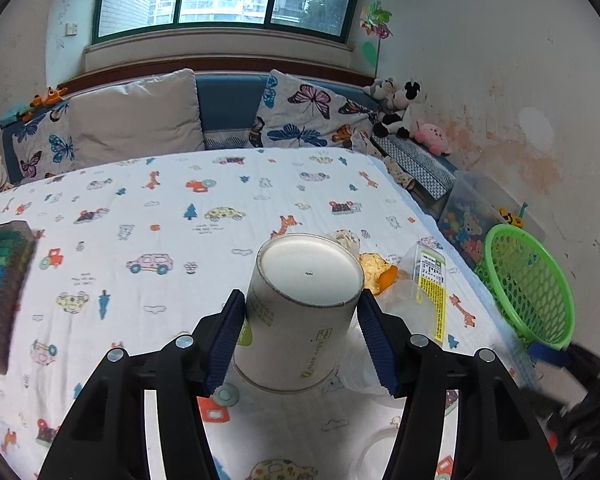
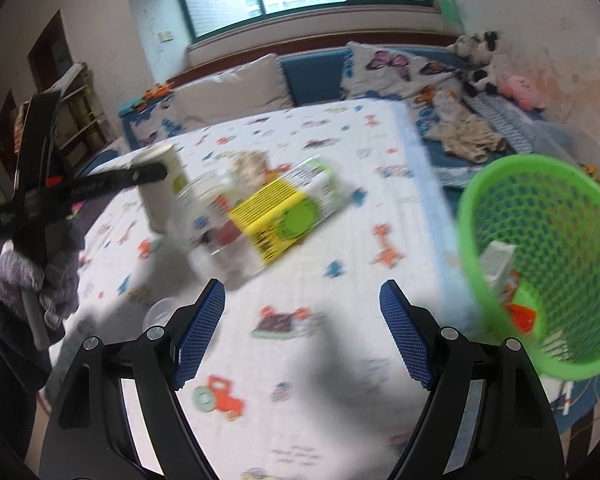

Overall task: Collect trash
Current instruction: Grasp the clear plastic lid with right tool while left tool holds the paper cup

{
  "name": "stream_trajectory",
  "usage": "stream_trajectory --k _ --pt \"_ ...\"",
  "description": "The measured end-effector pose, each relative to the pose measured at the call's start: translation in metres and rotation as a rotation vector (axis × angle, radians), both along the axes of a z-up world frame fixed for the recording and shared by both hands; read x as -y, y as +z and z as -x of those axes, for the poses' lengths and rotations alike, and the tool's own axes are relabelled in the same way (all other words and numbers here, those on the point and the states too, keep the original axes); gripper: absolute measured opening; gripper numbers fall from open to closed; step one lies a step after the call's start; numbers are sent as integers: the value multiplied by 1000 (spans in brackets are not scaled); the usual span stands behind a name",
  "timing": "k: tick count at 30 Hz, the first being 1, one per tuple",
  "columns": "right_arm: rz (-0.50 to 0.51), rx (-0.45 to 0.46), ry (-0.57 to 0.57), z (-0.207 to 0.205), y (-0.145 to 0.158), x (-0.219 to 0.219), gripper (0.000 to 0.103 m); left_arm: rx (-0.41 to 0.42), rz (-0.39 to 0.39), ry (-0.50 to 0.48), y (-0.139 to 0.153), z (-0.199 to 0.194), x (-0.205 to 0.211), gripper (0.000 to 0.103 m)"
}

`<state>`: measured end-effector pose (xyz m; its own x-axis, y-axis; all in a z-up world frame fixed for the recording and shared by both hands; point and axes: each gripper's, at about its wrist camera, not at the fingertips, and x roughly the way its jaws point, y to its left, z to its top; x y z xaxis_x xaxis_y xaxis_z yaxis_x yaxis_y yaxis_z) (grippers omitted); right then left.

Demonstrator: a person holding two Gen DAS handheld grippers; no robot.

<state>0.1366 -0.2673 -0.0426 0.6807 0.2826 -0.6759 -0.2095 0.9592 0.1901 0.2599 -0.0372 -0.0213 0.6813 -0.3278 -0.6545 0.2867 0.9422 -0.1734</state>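
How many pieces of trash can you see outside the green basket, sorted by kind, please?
Cardboard canister, held in the left gripper: 1
Clear plastic package with yellow label: 1
Crumpled wads, one beige, one yellow: 2
Clear round lid, blurred: 1
Total: 5

Bare bedsheet [image 2: 300, 280] ahead of right hand-held gripper [image 2: 302, 304]; green basket [image 2: 540, 184] flanking right.

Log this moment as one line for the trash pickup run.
left gripper: shut on white canister | right gripper: open, empty | green basket: at bed edge
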Motion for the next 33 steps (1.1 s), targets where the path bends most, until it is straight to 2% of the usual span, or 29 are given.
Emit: stream_trajectory --k 10,17,21,27,33 --pt "17 -35 160 5 -23 -70 80 33 -2 16 17 21 -17 56" --pt "55 -58 206 -3 -37 -103 79 54 3 22 28 33 -27 56" --pt "79 -70 208 -6 -43 -110 76 64 7 23 33 38 -30 56" --pt "81 -99 206 -8 -50 -110 61 68 8 15 35 42 -27 56" --pt "69 -84 201 -1 -44 -101 60 76 8 2 39 46 -20 56"
